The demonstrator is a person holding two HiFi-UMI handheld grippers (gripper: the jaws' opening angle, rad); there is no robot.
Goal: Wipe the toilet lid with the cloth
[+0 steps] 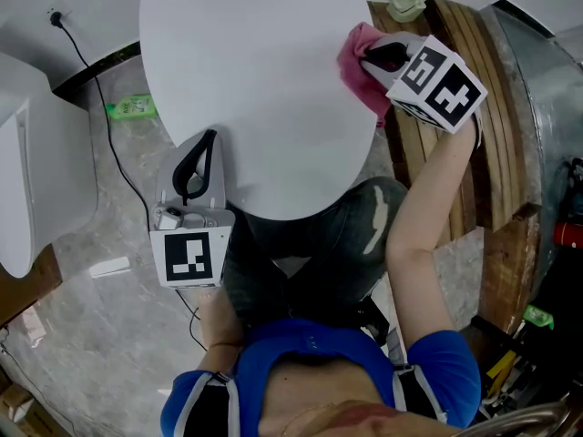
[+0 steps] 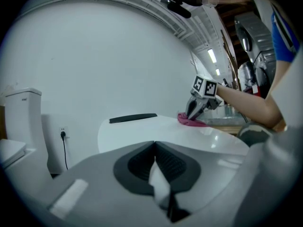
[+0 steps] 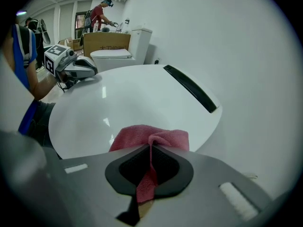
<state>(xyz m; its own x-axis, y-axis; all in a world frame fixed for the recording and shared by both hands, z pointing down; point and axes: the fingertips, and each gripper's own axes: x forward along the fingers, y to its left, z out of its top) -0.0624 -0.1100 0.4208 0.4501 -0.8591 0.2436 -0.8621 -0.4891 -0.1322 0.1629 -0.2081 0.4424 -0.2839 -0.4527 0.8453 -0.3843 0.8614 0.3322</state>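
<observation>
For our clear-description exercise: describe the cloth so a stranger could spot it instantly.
Find the big white oval toilet lid in the head view. At its right edge, pinched in the right tool, lies the cloth. It is the only pink, crumpled thing against all that smooth white.

the toilet lid (image 1: 255, 89) is smooth, glossy white and catches streaks of light. the cloth (image 1: 358, 62) is pink, nubbly terry fabric. the left hand-held gripper (image 2: 155, 148) and right hand-held gripper (image 3: 150, 150) have matt grey plastic shells and black ribbed pads (image 3: 166, 167). the floor (image 1: 118, 335) is grey marbled stone with a faint shine. the planks (image 1: 465, 126) are bare, grainy wood, and the curved sheet (image 1: 539, 76) is dull grey metal.
</observation>
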